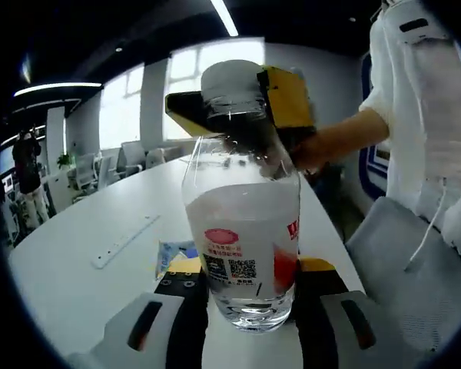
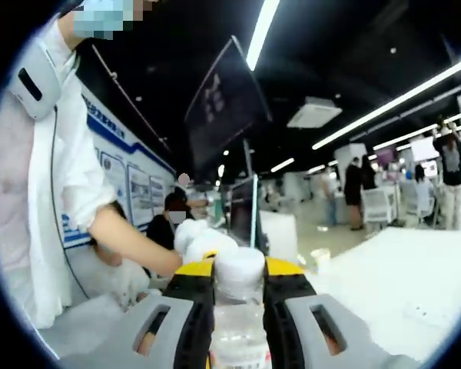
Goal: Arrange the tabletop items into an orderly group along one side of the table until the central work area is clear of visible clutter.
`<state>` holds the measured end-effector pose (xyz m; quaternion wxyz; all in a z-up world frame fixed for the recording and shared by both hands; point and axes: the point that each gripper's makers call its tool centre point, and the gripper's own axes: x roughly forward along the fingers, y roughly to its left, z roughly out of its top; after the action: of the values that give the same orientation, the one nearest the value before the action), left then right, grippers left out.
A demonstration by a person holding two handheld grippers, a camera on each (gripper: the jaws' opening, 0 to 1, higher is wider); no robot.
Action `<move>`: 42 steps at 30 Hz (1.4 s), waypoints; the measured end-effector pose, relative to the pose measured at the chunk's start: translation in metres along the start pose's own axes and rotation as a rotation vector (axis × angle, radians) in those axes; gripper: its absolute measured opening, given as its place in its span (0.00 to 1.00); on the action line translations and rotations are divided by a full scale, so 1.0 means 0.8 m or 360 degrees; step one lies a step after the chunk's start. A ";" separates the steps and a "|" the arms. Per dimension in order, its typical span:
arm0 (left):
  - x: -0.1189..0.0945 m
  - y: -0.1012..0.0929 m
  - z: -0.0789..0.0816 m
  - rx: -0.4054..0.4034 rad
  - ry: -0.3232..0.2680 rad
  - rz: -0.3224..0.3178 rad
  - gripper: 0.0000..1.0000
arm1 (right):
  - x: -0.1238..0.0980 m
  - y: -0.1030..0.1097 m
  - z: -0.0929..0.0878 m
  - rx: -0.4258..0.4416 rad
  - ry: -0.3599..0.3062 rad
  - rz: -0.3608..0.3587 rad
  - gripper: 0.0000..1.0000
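Note:
A clear water bottle (image 1: 246, 231) with a white label and a red logo stands upright on the white table (image 1: 77, 261). My left gripper (image 1: 250, 290) is shut on its base, a black pad against each side. My right gripper (image 1: 242, 100), yellow and black, comes in from above and is shut on the bottle's white cap (image 1: 232, 81). In the right gripper view the cap (image 2: 239, 270) sits pinched between the right gripper's (image 2: 240, 283) jaws, with the clear neck (image 2: 237, 338) below it.
A long white strip (image 1: 127, 241) lies on the table to the left. A blue packet (image 1: 171, 254) lies just behind the bottle. A grey chair (image 1: 415, 261) and a person in white (image 1: 422, 115) are at the right. A dark monitor (image 2: 242, 211) stands ahead.

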<state>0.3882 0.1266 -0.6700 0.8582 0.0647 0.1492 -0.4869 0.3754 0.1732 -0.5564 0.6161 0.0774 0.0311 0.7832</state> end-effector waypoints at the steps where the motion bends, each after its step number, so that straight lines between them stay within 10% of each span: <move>1: -0.001 0.001 0.000 0.0006 0.0001 0.0003 0.40 | -0.001 -0.001 0.000 0.0000 0.0001 0.0000 0.19; 15: -0.012 0.008 -0.007 0.0050 -0.0021 0.0073 0.36 | 0.001 -0.003 0.028 0.0001 -0.0135 -0.0019 0.30; 42: -0.015 0.094 -0.061 -0.0026 -0.0099 0.0184 0.36 | -0.088 -0.022 -0.042 0.0097 0.0085 -0.0324 0.22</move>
<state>0.4374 0.1879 -0.7153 0.8897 0.0511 0.1223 -0.4369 0.4029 0.1104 -0.5978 0.6888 0.0716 0.0792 0.7171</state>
